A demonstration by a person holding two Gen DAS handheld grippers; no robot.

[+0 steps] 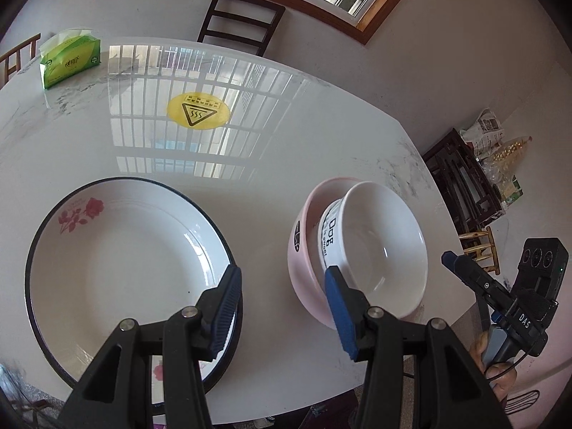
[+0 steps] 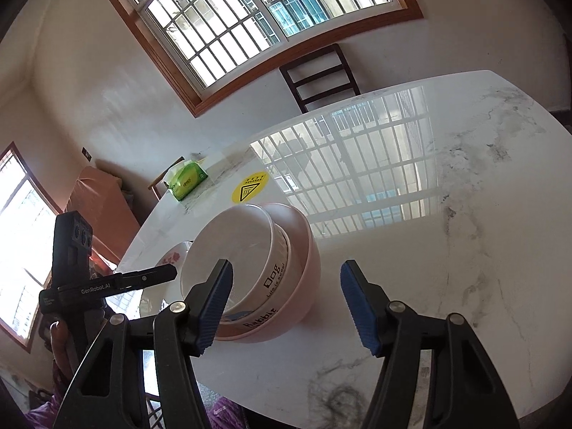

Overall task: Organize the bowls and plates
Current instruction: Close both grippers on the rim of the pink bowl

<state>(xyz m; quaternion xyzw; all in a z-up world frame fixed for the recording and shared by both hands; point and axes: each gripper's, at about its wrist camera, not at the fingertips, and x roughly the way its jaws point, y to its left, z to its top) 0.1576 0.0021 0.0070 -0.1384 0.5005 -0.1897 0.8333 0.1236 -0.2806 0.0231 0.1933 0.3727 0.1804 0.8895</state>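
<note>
A white plate (image 1: 121,261) with a dark rim and a pink rose print lies on the white marble table (image 1: 250,178) at the near left. A white bowl (image 1: 382,246) sits tilted inside a pink bowl (image 1: 304,271) to its right. My left gripper (image 1: 282,296) is open and empty, above the gap between plate and bowls. In the right wrist view the nested white bowl (image 2: 236,250) and pink bowl (image 2: 304,268) sit just ahead of my right gripper (image 2: 286,289), which is open and empty. The plate (image 2: 171,255) peeks out behind the bowls.
A green tissue pack (image 1: 69,59) lies at the far left of the table. A yellow hot-surface sticker (image 1: 197,111) marks the table's middle. A dark chair (image 1: 239,21) stands behind the table under the window. A dark wooden rack (image 1: 464,186) with clutter stands to the right.
</note>
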